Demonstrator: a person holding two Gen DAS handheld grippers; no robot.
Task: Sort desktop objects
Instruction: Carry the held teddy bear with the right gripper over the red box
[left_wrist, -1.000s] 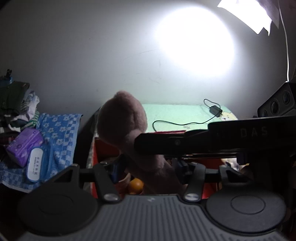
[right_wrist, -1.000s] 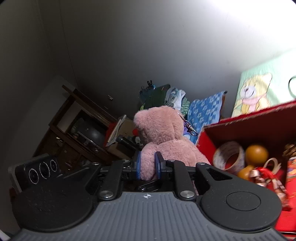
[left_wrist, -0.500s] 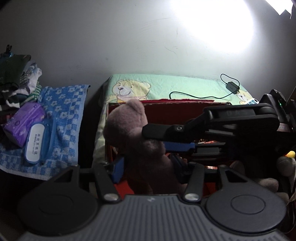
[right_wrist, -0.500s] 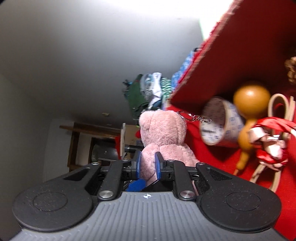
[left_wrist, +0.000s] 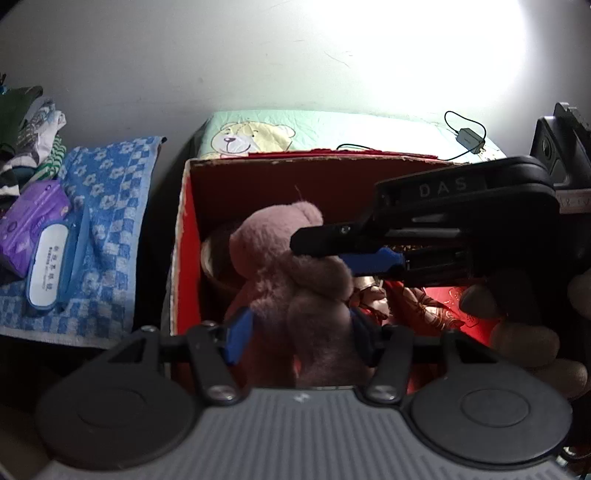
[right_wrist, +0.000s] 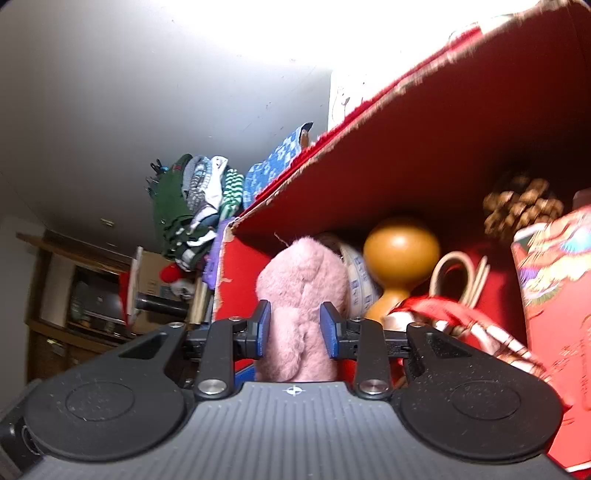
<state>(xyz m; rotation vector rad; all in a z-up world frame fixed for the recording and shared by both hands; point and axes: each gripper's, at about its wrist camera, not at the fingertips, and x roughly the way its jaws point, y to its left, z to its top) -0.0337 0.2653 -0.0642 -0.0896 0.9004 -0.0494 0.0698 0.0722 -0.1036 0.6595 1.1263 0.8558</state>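
Now the pink teddy bear (left_wrist: 295, 273) is down inside the red box (left_wrist: 188, 236), upright, head toward the box's back wall. Half a second ago it hung at the rim, nipped tight by the right gripper (right_wrist: 295, 328), whose jaws now stand parted beside the plush. The left gripper (left_wrist: 299, 328) is spread wide around the body. One bear, one box, one gourd (right_wrist: 399, 254), one pine cone (right_wrist: 521, 203).

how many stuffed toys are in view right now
1: a pink teddy bear, low in the red box at its left end, between the fingers of both claws. Others may be hidden under the clutter.
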